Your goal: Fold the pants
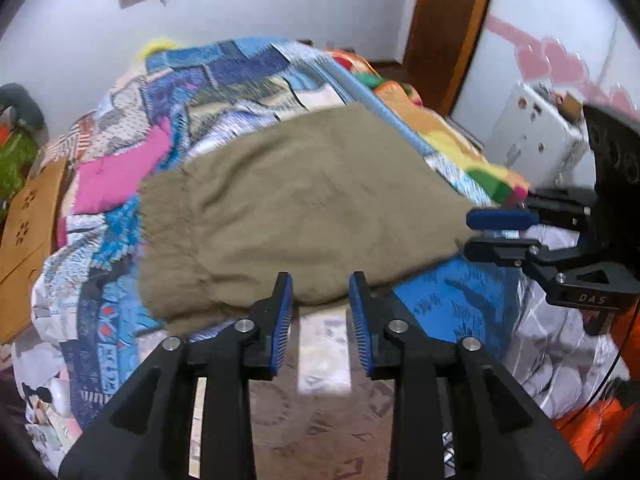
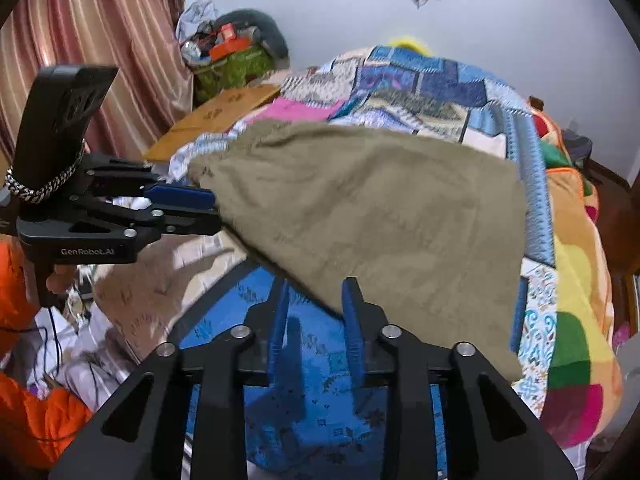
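the khaki pants [image 1: 304,208] lie folded into a broad slab on a patchwork quilt [image 1: 224,80] that covers the bed, their near edge hanging just over the bed's front.

the left wrist view shows, from left to right, a tan cardboard panel [image 1: 28,216] with cut-out flowers at the bed's side, a pink patch of the quilt, the pants in the middle, a brown door frame [image 1: 448,28] and a white box [image 1: 536,132] on the far right. only this view shows the door and the box. the left gripper [image 1: 321,292] points down and forward at the near edge of the pants; its blue pads stand a modest gap apart with nothing between them, just short of the cloth. at the right edge the right gripper [image 1: 476,232] reaches in sideways, tips at the corner of the pants.

the right wrist view alone shows a striped curtain [image 2: 104,40] at the left, a green basket [image 2: 232,68] heaped with things, and an orange sleeve [image 2: 24,412] low at the left. here the left gripper [image 2: 214,210] comes in level from the left, its tips at the pants' left corner; whether it touches the cloth i cannot tell. the right gripper [image 2: 316,308] tilts down over a blue printed sheet [image 2: 320,400], jaws narrowly apart and empty, the lower edge of the pants [image 2: 376,216] just beyond its fingertips. a multicoloured blanket [image 2: 572,320] lies at the right.
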Motion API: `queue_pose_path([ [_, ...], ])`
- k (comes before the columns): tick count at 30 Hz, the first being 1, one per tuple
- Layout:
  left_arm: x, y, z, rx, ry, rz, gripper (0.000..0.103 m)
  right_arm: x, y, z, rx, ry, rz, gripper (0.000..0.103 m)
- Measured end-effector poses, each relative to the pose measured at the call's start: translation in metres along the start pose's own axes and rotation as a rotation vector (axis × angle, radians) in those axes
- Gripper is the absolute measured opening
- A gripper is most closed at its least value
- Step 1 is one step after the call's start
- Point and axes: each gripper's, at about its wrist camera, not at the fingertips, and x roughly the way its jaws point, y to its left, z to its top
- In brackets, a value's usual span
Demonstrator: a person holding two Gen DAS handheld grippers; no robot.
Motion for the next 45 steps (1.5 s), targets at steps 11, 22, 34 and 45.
queue_pose_path([
  [11,0.030,0.047,0.018,-0.144,0.005,0.062,0.042,0.038,-0.014,0.020,0.149,-0.023,0.013,0.026],
  [22,0.036,0.046,-0.012,-0.097,0.013,0.130,0.042,0.024,-0.052,-0.024,0.209,0.033,-0.091,0.027],
  [34,0.034,0.075,-0.034,-0.234,0.024,0.137,0.066,0.000,-0.088,-0.064,0.350,0.037,-0.165,0.044],
  [45,0.000,0.109,0.018,-0.285,-0.046,0.170,0.068,-0.020,-0.105,-0.024,0.299,0.011,-0.185,0.047],
])
